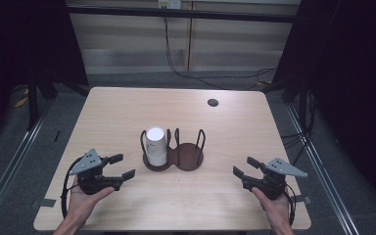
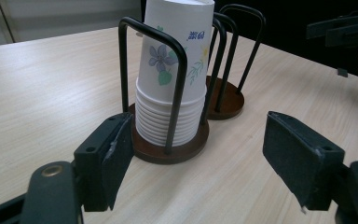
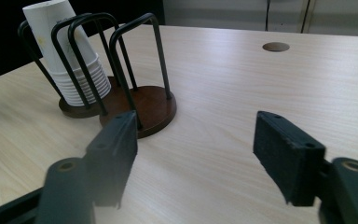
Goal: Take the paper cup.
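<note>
1. Wooden table [image 1: 127, 112] held a two-ring wire rack [image 1: 173, 152] near its middle, within reach of both hands.
2. Cups [image 1: 155, 146] sat stacked upside down in the rack's left ring; the upright wires kept the stack from tipping. The right ring stood empty.
3. Left gripper [image 1: 119, 166] rested near the cups, jaws spread wide, holding nothing, likely aimed at the stack.
4. Right gripper [image 1: 244, 167] sat well apart on the other side, jaws also wide and empty, facing the empty ring.

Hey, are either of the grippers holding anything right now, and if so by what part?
Nothing is held. The left gripper and right gripper are both open, apart from the stack of paper cups in the holder.
</note>
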The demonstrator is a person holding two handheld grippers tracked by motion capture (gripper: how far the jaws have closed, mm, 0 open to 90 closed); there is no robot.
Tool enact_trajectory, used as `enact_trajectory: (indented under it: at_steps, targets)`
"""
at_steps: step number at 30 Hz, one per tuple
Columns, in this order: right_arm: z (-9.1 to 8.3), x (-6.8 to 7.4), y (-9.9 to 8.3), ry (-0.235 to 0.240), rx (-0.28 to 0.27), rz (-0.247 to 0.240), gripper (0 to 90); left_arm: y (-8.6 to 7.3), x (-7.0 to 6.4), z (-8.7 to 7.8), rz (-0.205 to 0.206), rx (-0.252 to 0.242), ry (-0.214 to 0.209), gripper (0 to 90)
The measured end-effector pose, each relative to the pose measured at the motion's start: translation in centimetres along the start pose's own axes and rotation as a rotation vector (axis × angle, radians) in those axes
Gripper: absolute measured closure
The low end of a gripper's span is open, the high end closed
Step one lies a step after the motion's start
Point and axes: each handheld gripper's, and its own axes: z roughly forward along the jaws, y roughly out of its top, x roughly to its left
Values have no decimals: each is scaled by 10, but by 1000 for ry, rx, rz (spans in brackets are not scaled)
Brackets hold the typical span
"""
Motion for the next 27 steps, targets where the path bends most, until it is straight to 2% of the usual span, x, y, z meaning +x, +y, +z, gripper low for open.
enact_trajectory:
  at_steps: [5, 9, 11, 16, 20, 23, 25, 27]
  targets:
    - [-2, -2, 0, 32, 4, -1, 253, 1, -1, 2, -14, 7, -20, 259]
    - [-2, -5, -2, 47, 11, 19, 249, 2, -4, 2, -15, 24, -35, 267]
    - [-1, -5, -2, 47, 21, 8, 249, 3, -5, 1, -27, 20, -42, 277]
    - [-2, -3, -1, 53, 22, 2, 249, 8, -8, -4, -9, 19, -41, 291]
    - [-1, -2, -2, 64, 36, 1, 252, 15, -8, -7, -24, 14, -54, 330]
    - [1, -4, -1, 76, 46, 4, 256, 22, -9, -5, -5, 36, -53, 338]
    - [3, -4, -1, 82, 51, 3, 256, 27, -9, -4, -8, 56, -57, 338]
    - [4, -3, -1, 87, 53, 2, 255, 33, -10, -4, 3, 54, -47, 343]
